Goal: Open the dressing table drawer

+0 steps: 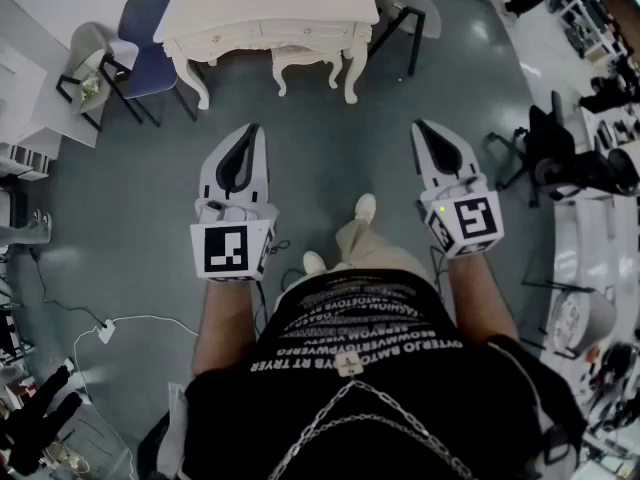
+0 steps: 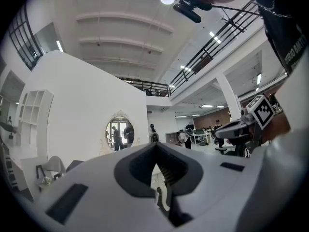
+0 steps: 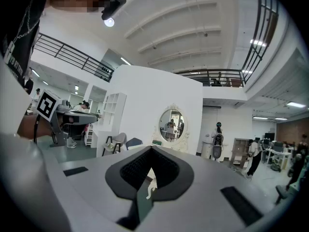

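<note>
The cream dressing table (image 1: 270, 16) stands ahead across the grey floor, its drawer front (image 1: 300, 31) closed under the top. Its oval mirror (image 2: 119, 132) (image 3: 171, 124) shows against the white wall in both gripper views. My left gripper (image 1: 253, 128) (image 2: 155, 146) and right gripper (image 1: 418, 126) (image 3: 151, 149) are held out level side by side, well short of the table. Both are shut with nothing between the jaws. A curved table leg (image 3: 150, 190) shows through the slit of the right jaws.
A blue chair (image 1: 150, 38) and a grey chair (image 1: 88, 60) stand left of the table, a black-legged chair (image 1: 405, 13) at its right. Office chairs and desks (image 1: 565, 163) line the right side. A white cable with a plug strip (image 1: 105, 330) lies on the floor at left.
</note>
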`<state>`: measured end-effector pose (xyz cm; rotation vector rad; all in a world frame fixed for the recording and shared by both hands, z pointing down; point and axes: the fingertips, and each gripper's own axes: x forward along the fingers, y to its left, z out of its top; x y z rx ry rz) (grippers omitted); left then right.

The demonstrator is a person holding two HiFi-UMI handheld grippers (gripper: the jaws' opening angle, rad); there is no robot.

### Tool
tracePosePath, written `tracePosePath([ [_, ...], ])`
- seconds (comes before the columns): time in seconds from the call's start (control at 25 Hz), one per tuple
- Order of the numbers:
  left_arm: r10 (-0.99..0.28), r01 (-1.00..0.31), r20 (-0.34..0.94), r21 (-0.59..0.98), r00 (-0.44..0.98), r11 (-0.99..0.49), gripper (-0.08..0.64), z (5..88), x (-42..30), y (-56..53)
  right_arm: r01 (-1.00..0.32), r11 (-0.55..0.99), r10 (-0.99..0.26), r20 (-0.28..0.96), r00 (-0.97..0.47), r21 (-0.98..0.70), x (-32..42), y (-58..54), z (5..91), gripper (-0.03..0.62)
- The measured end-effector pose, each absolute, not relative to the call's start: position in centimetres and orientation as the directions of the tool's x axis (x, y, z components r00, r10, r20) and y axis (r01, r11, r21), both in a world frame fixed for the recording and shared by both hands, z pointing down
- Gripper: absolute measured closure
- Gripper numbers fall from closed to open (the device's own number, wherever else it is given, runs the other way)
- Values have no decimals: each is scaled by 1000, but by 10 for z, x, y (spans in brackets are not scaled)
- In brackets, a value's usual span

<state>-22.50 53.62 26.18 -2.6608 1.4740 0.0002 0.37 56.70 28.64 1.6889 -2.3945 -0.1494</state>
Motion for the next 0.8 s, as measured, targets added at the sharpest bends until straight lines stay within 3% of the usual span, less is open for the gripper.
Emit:
tracePosePath([
  [0.8, -836, -832, 46, -88, 546, -548, 557, 286, -139, 368, -932, 356, -931, 110, -349, 61, 78, 406, 328, 591],
])
